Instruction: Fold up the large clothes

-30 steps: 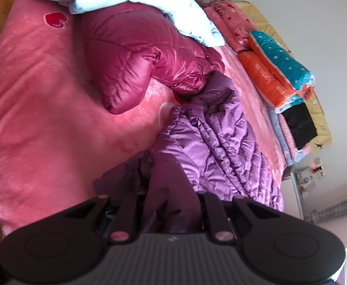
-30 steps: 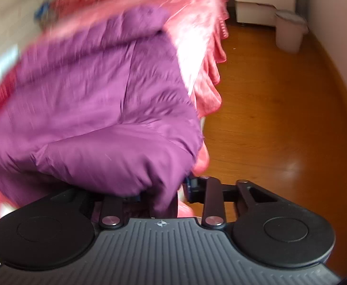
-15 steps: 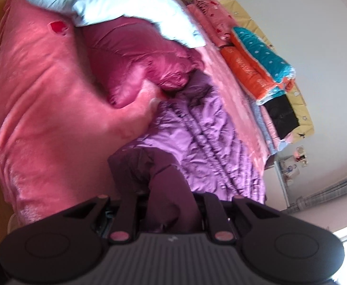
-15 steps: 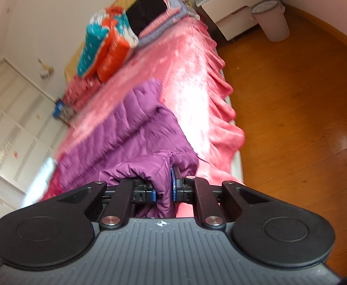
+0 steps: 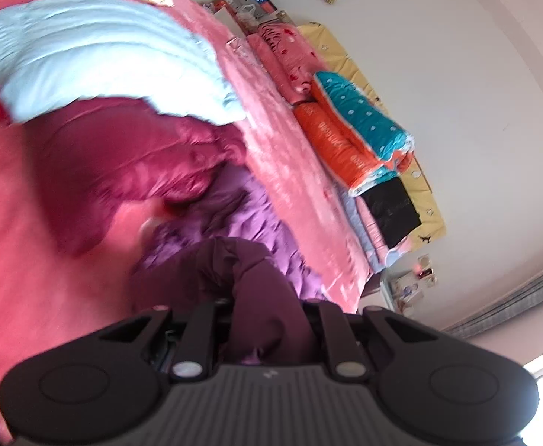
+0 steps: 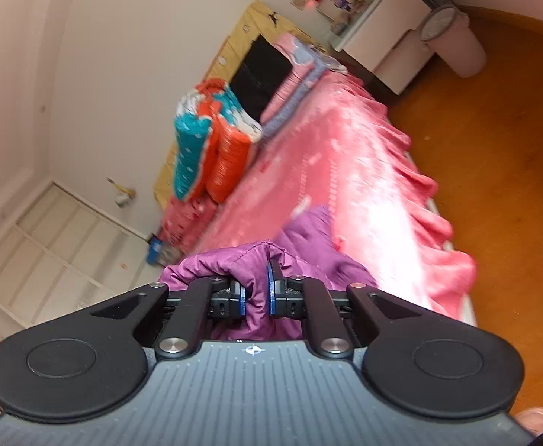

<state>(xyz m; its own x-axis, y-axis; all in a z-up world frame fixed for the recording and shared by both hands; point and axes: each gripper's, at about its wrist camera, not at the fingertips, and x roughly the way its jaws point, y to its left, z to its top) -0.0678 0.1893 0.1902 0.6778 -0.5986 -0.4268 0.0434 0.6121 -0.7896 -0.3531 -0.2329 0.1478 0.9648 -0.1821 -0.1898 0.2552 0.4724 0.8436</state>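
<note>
A purple quilted down jacket [image 5: 234, 223] lies crumpled on the pink bed [image 5: 29, 260]. My left gripper [image 5: 267, 319] is shut on a dark purple fold of it, lifted off the blanket. In the right wrist view my right gripper [image 6: 256, 293] is shut on another bunched edge of the purple jacket [image 6: 308, 238], its blue pads [image 6: 271, 290] pressing the fabric, held above the bed [image 6: 364, 186]. The rest of the jacket trails down behind the fingers.
A maroon down jacket [image 5: 122, 163] and a light blue one [image 5: 85, 55] lie further up the bed. Folded quilts, orange and teal [image 5: 349, 130], are stacked against the wall. A white bin [image 6: 453, 41], a white cabinet [image 6: 390, 26] and bare wooden floor [image 6: 494, 186] lie beside the bed.
Both grippers have risen with the purple jacket, pulling it up off the blanket. The right gripper closed on the fabric and rolled round toward the wall and headboard.
</note>
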